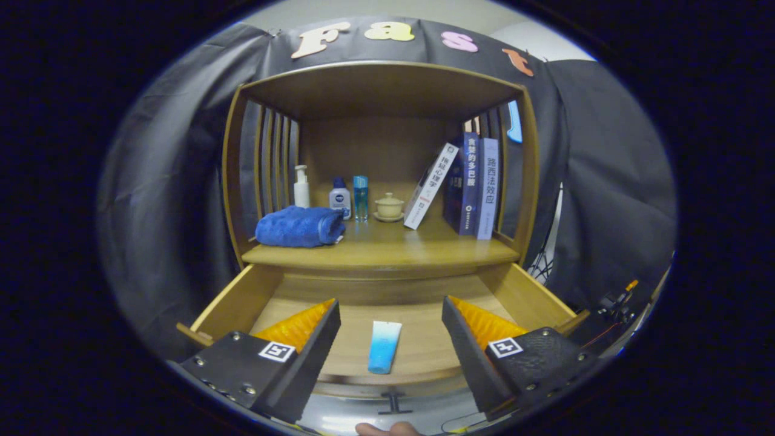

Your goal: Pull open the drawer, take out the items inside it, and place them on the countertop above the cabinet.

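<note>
A: The hand-held gripper (390, 339) is spread wide and grasping nothing, above the pulled-out drawer (233, 303).

B: And the item?

A: A blue tube (385, 346) lies flat between the fingers, near the drawer's front. Lower straight, pinch across its width, then lift to the surface (387, 248) beyond, right of the blue towel (300, 226).

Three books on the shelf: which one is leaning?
The white-spined book, leftmost of the three, tilts right against the dark blue book; that one and the pale lavender book stand upright. Open gripper hovers over the drawer.
</note>
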### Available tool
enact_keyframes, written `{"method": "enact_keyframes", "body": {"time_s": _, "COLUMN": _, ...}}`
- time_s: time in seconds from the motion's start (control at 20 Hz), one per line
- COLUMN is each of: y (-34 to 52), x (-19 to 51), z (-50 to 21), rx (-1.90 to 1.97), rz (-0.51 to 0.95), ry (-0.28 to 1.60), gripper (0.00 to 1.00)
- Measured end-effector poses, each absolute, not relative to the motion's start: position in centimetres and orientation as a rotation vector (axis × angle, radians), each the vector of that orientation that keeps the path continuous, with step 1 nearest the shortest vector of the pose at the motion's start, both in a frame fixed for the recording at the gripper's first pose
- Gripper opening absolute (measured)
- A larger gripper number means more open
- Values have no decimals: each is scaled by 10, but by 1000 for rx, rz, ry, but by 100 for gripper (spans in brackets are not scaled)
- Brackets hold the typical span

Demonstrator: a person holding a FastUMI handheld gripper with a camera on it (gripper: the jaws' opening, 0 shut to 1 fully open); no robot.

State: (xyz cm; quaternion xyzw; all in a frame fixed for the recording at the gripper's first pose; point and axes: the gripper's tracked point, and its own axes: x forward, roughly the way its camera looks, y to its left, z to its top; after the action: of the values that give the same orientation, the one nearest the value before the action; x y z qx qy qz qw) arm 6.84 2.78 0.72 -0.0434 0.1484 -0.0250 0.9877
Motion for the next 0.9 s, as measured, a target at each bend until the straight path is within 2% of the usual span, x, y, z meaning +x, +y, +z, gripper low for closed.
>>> {"method": "enact_keyframes", "body": {"time_s": 0.2, "y": 29, "x": 99, "z": -35, "rx": -80, "rz": -71, "ry": 525, "gripper": 100}}
{"method": "enact_keyframes", "body": {"time_s": 0.3, "y": 41, "x": 107, "z": -57, "rx": -67, "rz": -24, "ry": 636, "gripper": 100}}
{"method": "enact_keyframes", "body": {"time_s": 0.65, "y": 33, "x": 110, "z": -120, "rx": -105, "rz": -56, "ry": 943, "gripper": 100}}
{"method": "enact_keyframes", "body": {"time_s": 0.9, "y": 29, "x": 117, "z": -136, "rx": -32, "rz": -86, "ry": 1055, "gripper": 95}}
